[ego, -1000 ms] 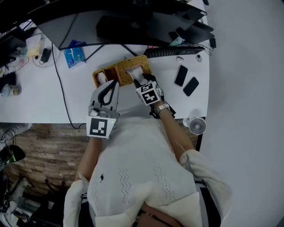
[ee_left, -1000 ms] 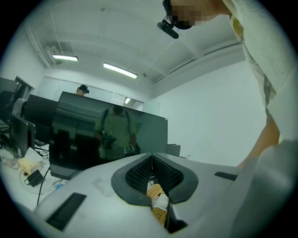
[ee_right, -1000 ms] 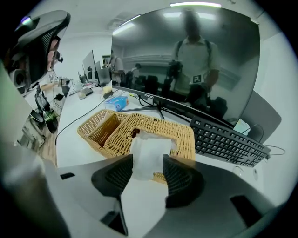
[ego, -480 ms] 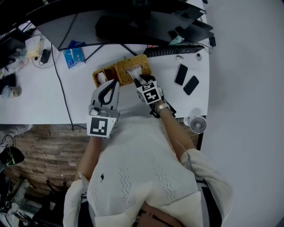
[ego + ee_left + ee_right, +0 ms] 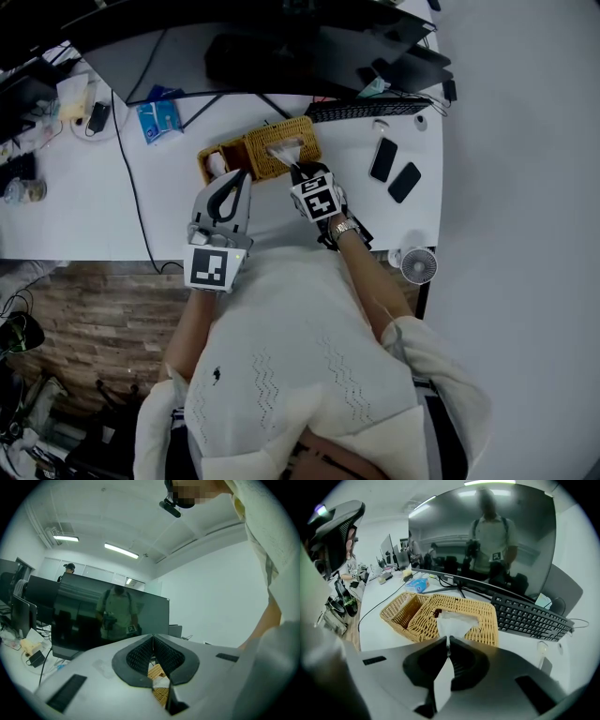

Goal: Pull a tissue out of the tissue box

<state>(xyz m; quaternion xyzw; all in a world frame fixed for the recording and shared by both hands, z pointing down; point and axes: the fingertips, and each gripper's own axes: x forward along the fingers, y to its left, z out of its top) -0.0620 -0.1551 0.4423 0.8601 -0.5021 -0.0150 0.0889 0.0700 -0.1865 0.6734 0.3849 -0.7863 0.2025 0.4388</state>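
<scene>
Right tongs [image 5: 448, 643]: pinched on the tissue [image 5: 455, 622].
Left tongs [image 5: 153, 641]: closed, empty.
Pull: I'd draw slowly, straight off the tissue box [image 5: 485, 616].

On the white desk [image 5: 84, 216], the woven wicker tissue box [image 5: 305, 136] lies at the middle. An open wicker basket [image 5: 217, 161] touches its left side, a black keyboard [image 5: 366, 108] lies just behind to the right, and a wide dark monitor [image 5: 253, 56] stands behind all. Two flat black phones [image 5: 382, 159] lie right of the box, and a blue plastic packet [image 5: 156, 120] lies well to its left. The right gripper [image 5: 298, 172] is at the box's near edge, with the white tissue [image 5: 283, 150] running from the box top into its jaws. The left gripper [image 5: 244, 174] is beside it on the left, near side of the basket.
</scene>
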